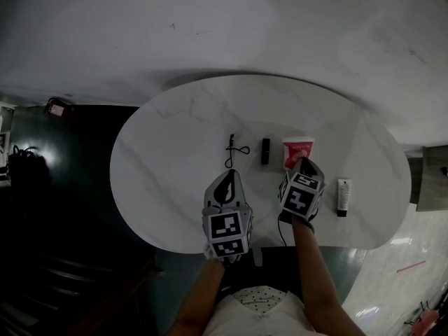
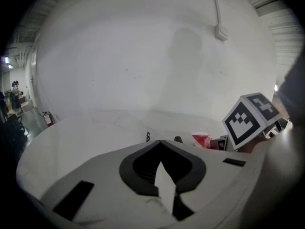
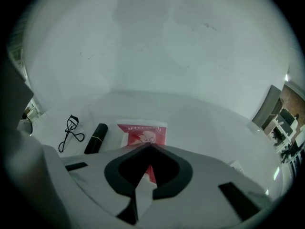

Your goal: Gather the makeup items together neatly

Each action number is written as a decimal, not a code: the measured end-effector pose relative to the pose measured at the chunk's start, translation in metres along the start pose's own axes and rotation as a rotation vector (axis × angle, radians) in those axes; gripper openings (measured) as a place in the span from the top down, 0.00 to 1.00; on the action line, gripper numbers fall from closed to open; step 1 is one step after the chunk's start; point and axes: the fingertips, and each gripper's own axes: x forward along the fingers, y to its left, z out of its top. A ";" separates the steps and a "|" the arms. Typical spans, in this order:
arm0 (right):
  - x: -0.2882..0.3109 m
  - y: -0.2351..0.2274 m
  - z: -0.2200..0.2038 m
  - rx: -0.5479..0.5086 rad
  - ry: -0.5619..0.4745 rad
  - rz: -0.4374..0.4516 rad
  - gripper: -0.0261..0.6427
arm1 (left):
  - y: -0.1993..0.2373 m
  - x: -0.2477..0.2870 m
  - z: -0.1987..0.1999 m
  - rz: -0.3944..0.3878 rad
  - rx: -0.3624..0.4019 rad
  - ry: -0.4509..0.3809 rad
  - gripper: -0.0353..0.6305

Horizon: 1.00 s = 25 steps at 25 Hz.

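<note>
The right gripper (image 1: 303, 162) has its 2 jaws drawn together, tips meeting, nothing pinched between them that can be seen. The tips sit over the near part of a red and white sachet (image 1: 297, 148), and red print shows through the dark window behind the tips in the right gripper view (image 3: 150, 145). Whether the tips touch the sachet cannot be told.

The left gripper (image 1: 229, 175) is likewise clenched and empty, its tips meeting in the left gripper view (image 2: 161, 141). It points at bare tabletop just near of the eyelash curler (image 1: 233, 151), apart from it.

The sachet (image 3: 142, 132) lies flat, roughly square, with a white band along its far edge. Just left of it, not touching, lies a black lipstick (image 1: 265, 150), its length running near to far. Left of that, a thin black eyelash curler lies with its loop handles toward the near side. These 3 form a row across the middle of the white marble oval table (image 1: 168, 159). A white tube with a black cap (image 1: 342, 196) lies well apart, right of the right gripper and nearer the table's edge
</note>
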 end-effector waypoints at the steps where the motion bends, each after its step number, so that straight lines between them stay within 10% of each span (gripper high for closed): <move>1: 0.000 0.000 0.000 -0.004 0.002 -0.001 0.92 | 0.000 0.000 0.000 0.000 -0.001 0.001 0.89; 25: -0.026 -0.029 0.012 0.036 -0.049 -0.039 0.81 | -0.026 0.002 0.007 -0.051 0.037 -0.009 0.89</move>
